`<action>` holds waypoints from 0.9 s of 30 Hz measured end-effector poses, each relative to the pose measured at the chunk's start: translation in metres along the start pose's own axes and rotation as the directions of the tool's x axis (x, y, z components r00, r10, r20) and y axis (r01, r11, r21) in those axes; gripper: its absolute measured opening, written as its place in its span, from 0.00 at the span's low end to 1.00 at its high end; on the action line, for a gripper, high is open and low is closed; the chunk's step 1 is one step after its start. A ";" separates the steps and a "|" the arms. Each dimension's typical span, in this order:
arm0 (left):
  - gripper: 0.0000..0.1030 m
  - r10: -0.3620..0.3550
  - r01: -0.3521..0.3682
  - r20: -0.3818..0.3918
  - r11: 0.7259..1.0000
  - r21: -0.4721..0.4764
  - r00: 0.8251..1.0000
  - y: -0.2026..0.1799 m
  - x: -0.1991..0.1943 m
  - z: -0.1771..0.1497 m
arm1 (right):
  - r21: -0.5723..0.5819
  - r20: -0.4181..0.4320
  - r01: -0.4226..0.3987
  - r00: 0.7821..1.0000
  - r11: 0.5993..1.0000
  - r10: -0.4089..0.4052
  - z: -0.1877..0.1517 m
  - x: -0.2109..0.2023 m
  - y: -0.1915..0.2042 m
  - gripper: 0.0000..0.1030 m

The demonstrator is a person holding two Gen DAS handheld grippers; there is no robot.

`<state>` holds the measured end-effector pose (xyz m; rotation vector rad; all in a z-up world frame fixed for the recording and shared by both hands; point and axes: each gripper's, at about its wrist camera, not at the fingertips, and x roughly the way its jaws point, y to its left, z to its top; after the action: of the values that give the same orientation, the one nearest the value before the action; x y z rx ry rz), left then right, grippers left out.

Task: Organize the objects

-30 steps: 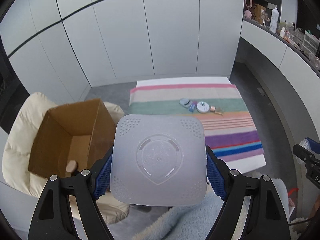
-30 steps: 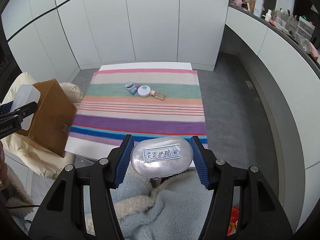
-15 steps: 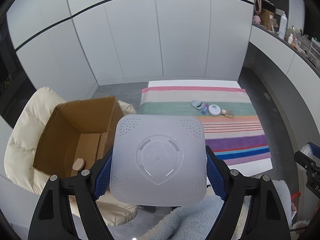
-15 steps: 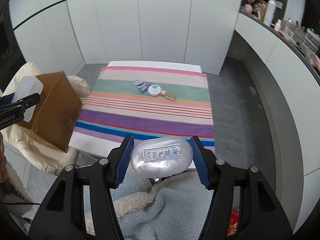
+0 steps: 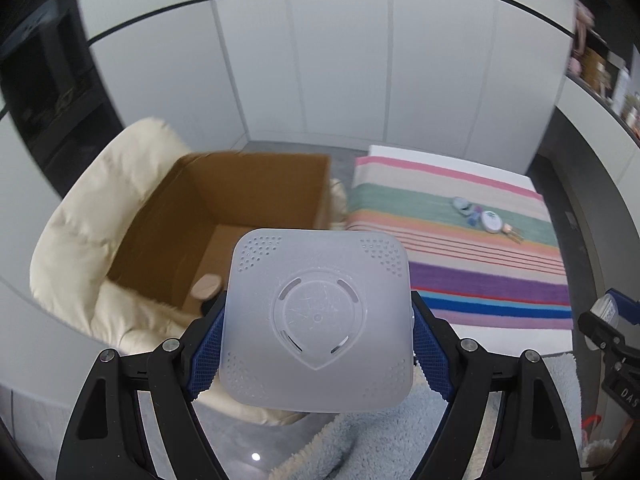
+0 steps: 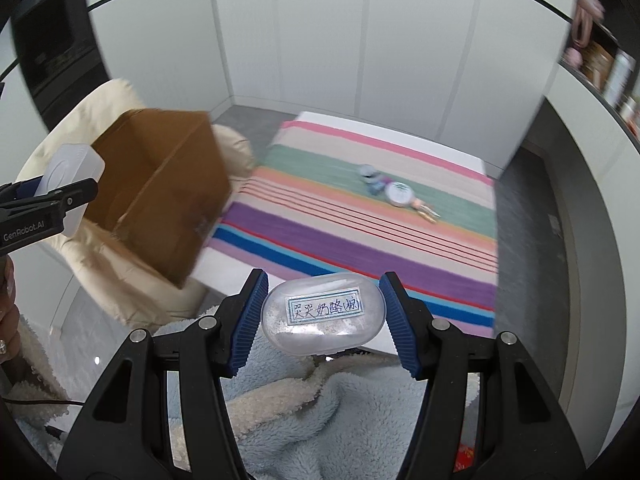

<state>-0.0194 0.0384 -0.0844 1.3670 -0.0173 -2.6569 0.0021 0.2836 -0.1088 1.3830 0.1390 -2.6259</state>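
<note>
Inside the cardboard box point(image 5: 248, 196) lies one round tan lid point(image 5: 206, 286), while the left claw point(image 5: 316, 332) grips a white square box point(image 5: 320, 316) and the right claw point(image 6: 324, 312) a labelled clear oval case point(image 6: 324, 312).

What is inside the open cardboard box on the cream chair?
In the left wrist view, the cardboard box holds one small round tan object on its floor. The white square container in the left gripper covers the box's near right corner.

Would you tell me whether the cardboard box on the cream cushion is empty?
Not empty. The cardboard box is open at the top, and a small tan round object lies on its floor; the near corner is hidden.
</note>
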 end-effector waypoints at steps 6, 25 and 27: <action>0.80 0.049 -0.050 -0.021 0.996 -0.079 0.999 0.048 -0.003 -0.012 | -0.104 -0.019 -0.081 0.997 0.991 0.079 0.012 0.016 0.057 0.59; 0.80 0.165 -0.182 -0.082 0.944 -0.277 0.983 0.169 -0.026 -0.065 | -0.374 -0.074 -0.263 0.964 0.889 0.254 0.016 0.021 0.216 0.59; 0.80 0.156 -0.175 -0.086 0.941 -0.289 0.984 0.173 -0.025 -0.065 | -0.387 -0.080 -0.267 0.963 0.882 0.257 0.016 0.022 0.225 0.59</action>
<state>0.0702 -0.1255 -0.0885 1.2863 0.2511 -2.3624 0.0199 0.0581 -0.1187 1.1998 0.4289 -2.2022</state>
